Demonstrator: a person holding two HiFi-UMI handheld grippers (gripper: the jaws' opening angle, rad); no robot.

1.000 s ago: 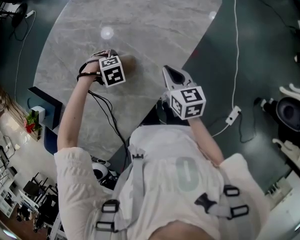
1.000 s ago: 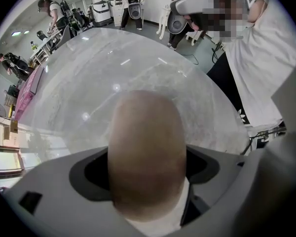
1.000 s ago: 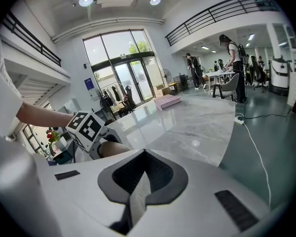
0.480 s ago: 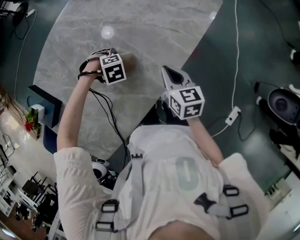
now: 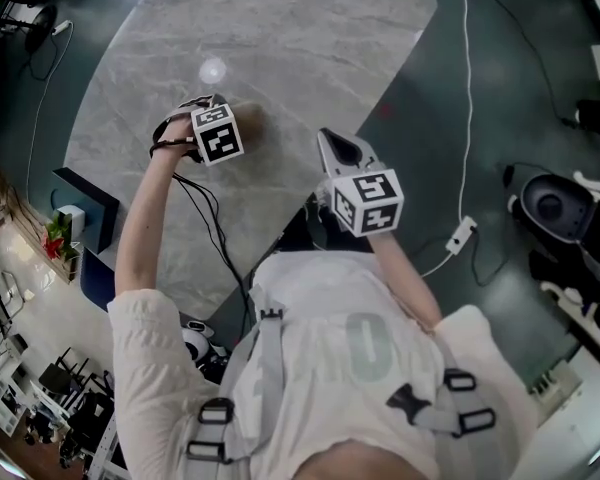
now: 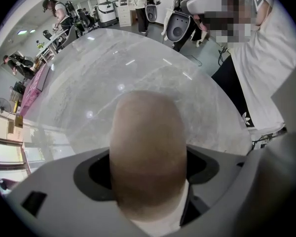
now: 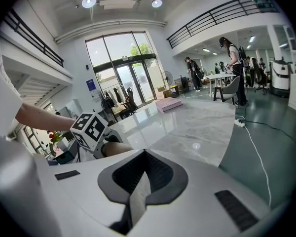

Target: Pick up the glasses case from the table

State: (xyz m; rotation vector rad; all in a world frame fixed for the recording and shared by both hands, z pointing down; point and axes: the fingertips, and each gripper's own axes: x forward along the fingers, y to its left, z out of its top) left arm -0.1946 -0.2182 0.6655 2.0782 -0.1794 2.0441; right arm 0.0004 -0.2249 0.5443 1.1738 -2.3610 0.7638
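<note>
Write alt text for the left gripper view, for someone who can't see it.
A brown, rounded glasses case fills the centre, clamped in the left claw. Behind it spreads a grey marble table, with a person in a white shirt at the right edge.

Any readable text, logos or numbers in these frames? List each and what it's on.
"0" or "O", large and faint grey: on the person's white shirt.
Trefoil logo, no legible letters: on the black trousers.
Blue sign beside the glass doors: too small to read.
Left marker cube and right marker cube: square code patterns only, no words.
</note>
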